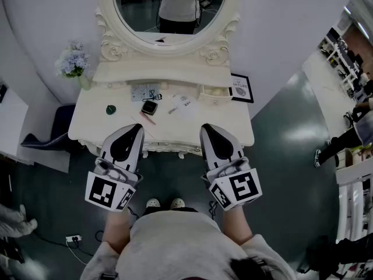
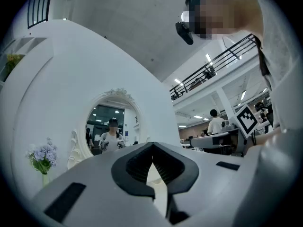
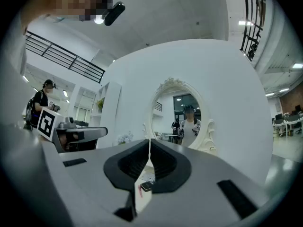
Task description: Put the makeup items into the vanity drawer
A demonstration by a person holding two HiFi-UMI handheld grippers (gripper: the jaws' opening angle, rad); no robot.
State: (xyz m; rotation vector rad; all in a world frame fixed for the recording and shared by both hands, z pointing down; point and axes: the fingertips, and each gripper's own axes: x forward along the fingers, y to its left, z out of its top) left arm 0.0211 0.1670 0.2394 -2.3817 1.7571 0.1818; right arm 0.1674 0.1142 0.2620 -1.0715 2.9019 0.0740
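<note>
Both the left gripper [image 1: 138,128] and the right gripper [image 1: 207,128] are closed and empty at the table's [image 1: 236,132] near edge. Mid-table lie a black compact [image 1: 149,107], a pink pencil [image 1: 147,118] and, further left, what looks like a green pot [image 1: 111,109]. All are probably light, hard and slippery, so pinch each across its narrow sides.

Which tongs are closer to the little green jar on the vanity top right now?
Left. The left tongs sit at the vanity's front edge, just right of the green jar and nearer the person. The right tongs sit at that edge too, much farther right.
</note>
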